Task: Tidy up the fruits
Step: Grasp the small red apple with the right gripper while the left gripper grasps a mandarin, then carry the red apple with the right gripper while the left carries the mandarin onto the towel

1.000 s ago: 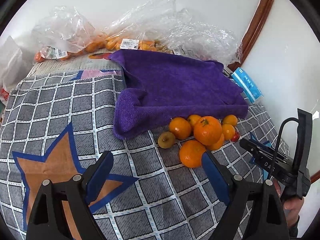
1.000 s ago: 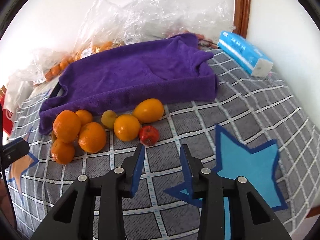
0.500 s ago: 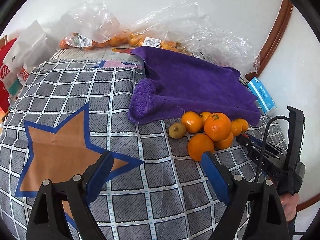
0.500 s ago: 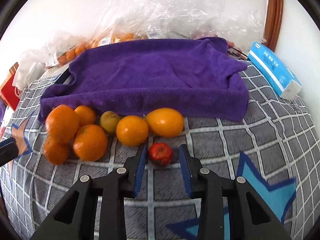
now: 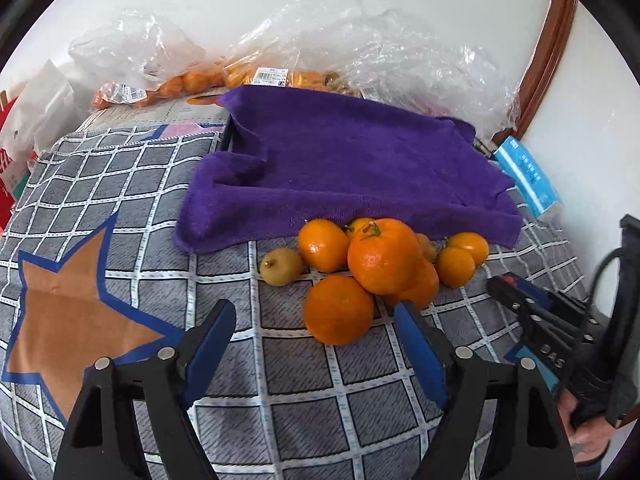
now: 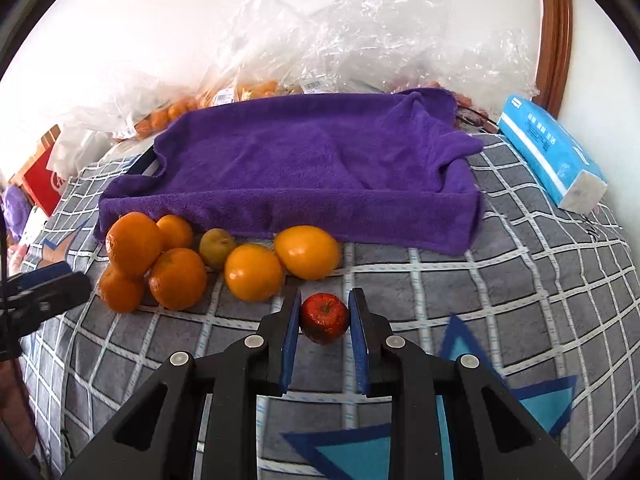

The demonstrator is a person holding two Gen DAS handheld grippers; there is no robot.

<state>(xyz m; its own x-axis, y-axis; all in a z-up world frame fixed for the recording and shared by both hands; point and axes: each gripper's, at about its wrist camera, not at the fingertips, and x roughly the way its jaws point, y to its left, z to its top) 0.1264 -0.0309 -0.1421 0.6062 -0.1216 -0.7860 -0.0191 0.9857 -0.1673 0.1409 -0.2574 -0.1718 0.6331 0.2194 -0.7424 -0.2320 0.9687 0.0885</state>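
A pile of oranges [image 5: 384, 256] lies on the checked cloth in front of a purple towel [image 5: 340, 176] draped over a tray. My left gripper [image 5: 314, 316] has its jaws closing. The nearest orange [image 5: 338, 310] lies just ahead between its blue fingertips, and neither pad touches it. A small brown-green fruit [image 5: 282, 266] sits left of the pile. In the right wrist view my right gripper [image 6: 325, 300] is shut on a small red fruit [image 6: 324, 318] that rests on the cloth. A yellow fruit [image 6: 308, 252] and an orange [image 6: 252, 272] lie just beyond it.
Clear plastic bags [image 5: 360, 40] holding more oranges lie along the back wall. A blue tissue pack [image 6: 552, 156] lies at the right, near a wooden frame [image 6: 554, 36]. A red box [image 6: 42, 180] stands off the left edge. The checked cloth [image 6: 520, 280] has star patterns.
The left gripper came closer to the orange pile and its jaws narrowed. The right gripper moved forward around the red fruit and closed on it.
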